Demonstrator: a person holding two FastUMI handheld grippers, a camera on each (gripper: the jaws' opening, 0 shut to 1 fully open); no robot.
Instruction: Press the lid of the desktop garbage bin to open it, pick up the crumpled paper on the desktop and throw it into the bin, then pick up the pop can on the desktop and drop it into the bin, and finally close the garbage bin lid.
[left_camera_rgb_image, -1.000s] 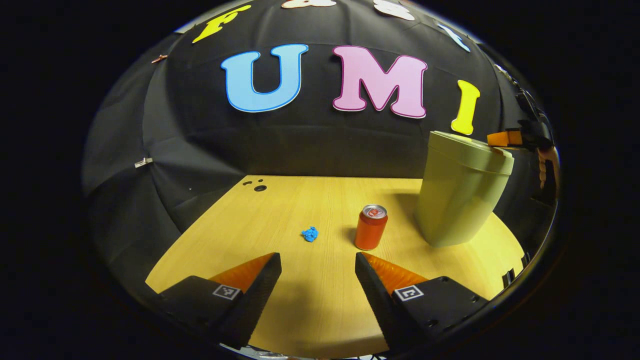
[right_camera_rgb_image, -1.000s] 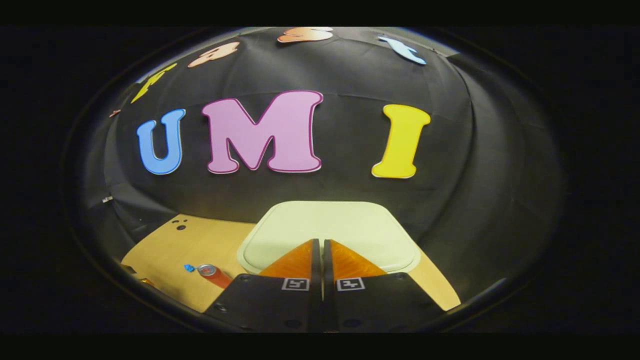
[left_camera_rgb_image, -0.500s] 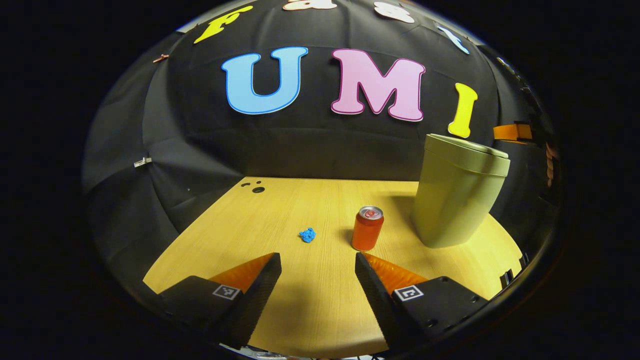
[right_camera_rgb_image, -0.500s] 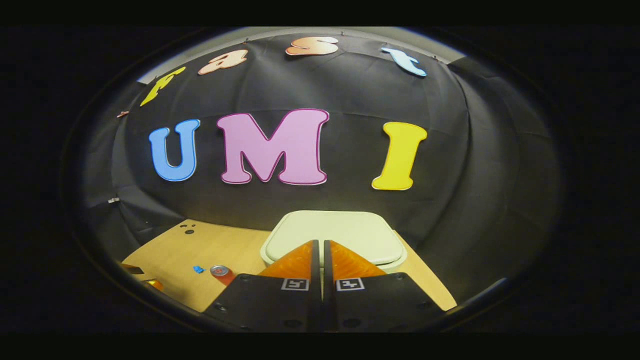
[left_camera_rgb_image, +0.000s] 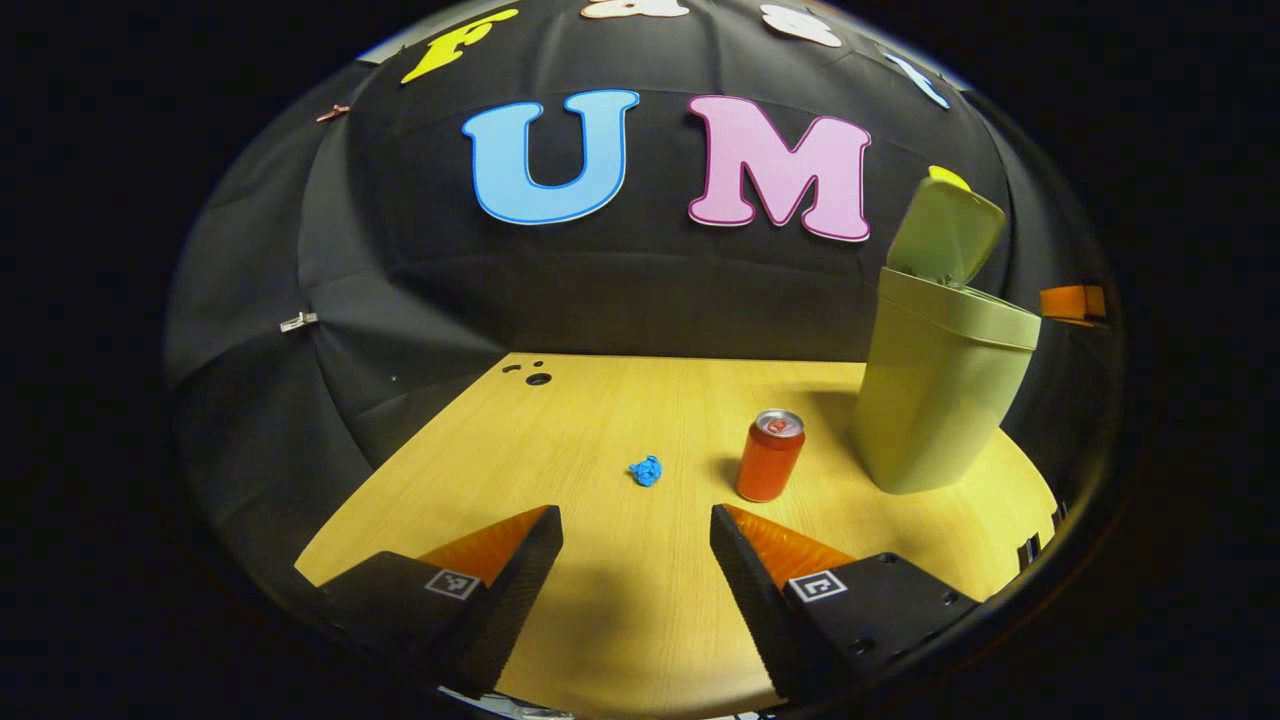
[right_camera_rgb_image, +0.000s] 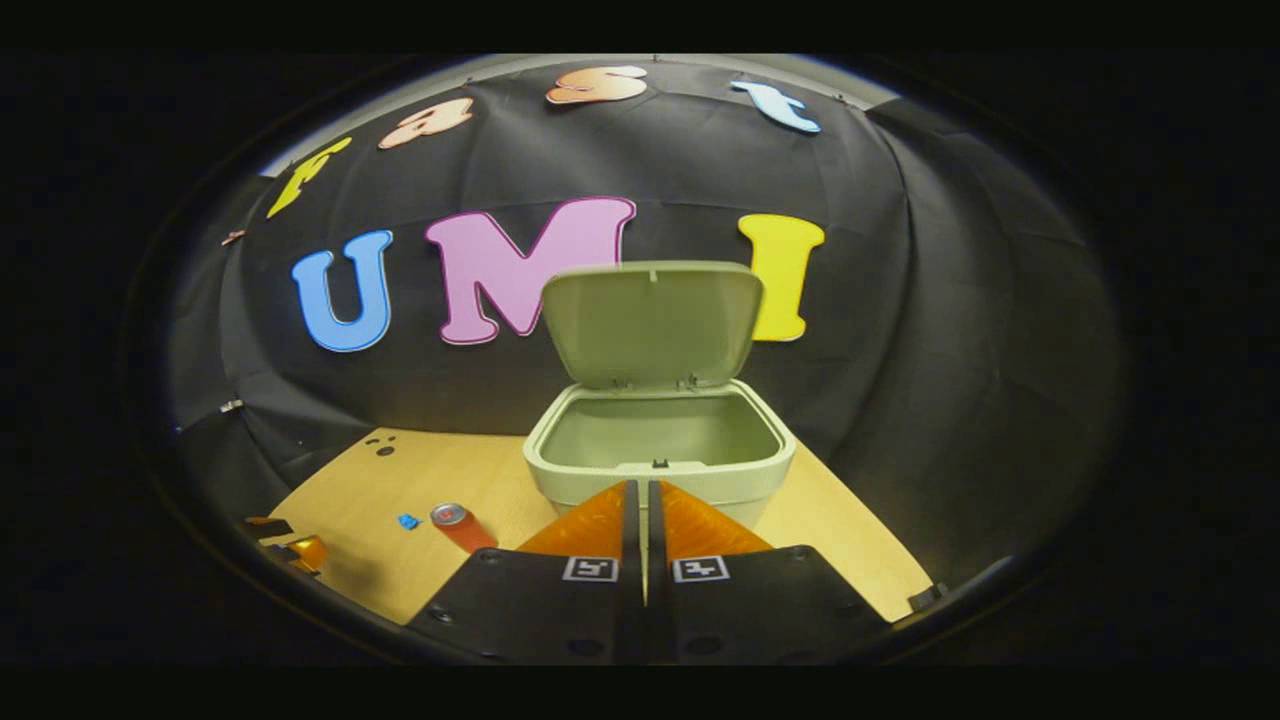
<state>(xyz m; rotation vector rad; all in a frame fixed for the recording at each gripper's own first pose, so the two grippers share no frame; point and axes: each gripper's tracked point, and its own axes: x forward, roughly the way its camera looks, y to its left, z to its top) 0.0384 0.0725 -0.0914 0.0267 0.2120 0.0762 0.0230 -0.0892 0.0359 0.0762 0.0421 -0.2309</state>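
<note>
Lid (right_camera_rgb_image: 652, 322) stands up off the bin (right_camera_rgb_image: 660, 455); my right tool (right_camera_rgb_image: 641, 500) sits clenched before it, left tool (left_camera_rgb_image: 636, 545) released toward crumpled paper (left_camera_rgb_image: 646, 470) beside the can (left_camera_rgb_image: 769, 456) on the desk (left_camera_rgb_image: 600, 420), I judge for pickup.

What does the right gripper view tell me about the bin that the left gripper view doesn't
The right gripper view looks down into the open garbage bin: its inside looks bare, and the underside of the raised lid faces the camera.

The left gripper view gives the bin's outer side wall and the lid edge-on, tilted up, plus the open left gripper low over the desktop.

Both show the crumpled paper and the upright pop can on the desktop, outside the bin, and the lid up.
</note>
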